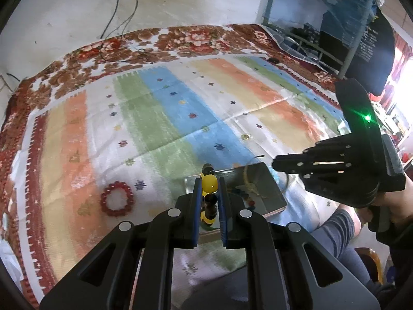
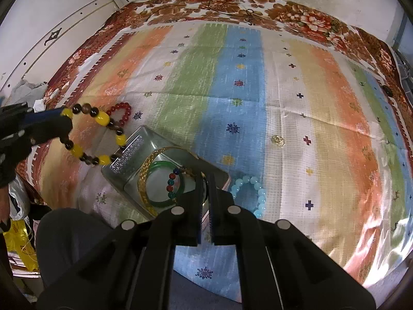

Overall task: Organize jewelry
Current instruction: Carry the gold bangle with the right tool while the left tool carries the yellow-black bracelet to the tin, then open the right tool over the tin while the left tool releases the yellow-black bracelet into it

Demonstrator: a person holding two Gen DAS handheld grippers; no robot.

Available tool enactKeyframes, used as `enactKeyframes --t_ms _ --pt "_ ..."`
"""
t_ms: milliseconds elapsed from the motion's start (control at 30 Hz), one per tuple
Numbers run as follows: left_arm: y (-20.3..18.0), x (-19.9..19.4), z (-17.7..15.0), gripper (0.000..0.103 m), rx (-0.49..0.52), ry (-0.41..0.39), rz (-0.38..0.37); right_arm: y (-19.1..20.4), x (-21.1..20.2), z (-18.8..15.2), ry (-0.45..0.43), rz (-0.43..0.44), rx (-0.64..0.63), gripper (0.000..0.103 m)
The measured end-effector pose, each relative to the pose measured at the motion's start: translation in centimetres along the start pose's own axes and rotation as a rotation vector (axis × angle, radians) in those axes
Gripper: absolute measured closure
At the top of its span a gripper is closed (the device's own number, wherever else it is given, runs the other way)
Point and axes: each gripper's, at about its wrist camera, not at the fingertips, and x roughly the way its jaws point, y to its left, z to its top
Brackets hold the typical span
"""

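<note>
While the left gripper (image 1: pixel 209 193) has its jaws clamped on a yellow-and-brown bracelet (image 2: pixel 96 137) hanging beside the tin's (image 2: pixel 134 139) far left corner, the right gripper (image 2: pixel 205 196) sits over the tin's right rim, jaws closed, empty. Tin, near bed's (image 2: pixel 284 90) front edge: gold bangle (image 2: pixel 145 170), green bangle (image 2: pixel 157 166), multicolour bracelet (image 2: pixel 171 183). On bed: red bracelet (image 1: pixel 117 199), pale-blue bracelet (image 2: pixel 254 193).
</note>
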Motion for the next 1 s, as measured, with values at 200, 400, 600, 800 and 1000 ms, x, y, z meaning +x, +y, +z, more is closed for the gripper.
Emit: enactKeyframes --t_ms 200,400,600,800,1000 --pt "-0.5 1.0 0.0 0.092 -0.004 0.016 -0.013 0.2 0.8 0.3 0.004 0.009 0.003 0.098" --pt "-0.8 1.5 -0.1 0.092 -0.002 0.020 -0.021 0.5 1.7 0.4 0.018 0.017 -0.009 0.096" --pt "-0.7 2.6 -0.2 0.091 -0.008 0.056 -0.022 0.7 2.0 0.4 0.016 0.024 -0.008 0.093" --pt "-0.4 3.2 -0.6 0.076 -0.016 0.059 -0.037 1.3 2.3 0.3 0.024 0.034 -0.034 0.078" --pt "0.6 2.9 -0.8 0.075 -0.025 0.060 -0.009 0.6 2.0 -0.1 0.020 0.023 -0.020 0.078"
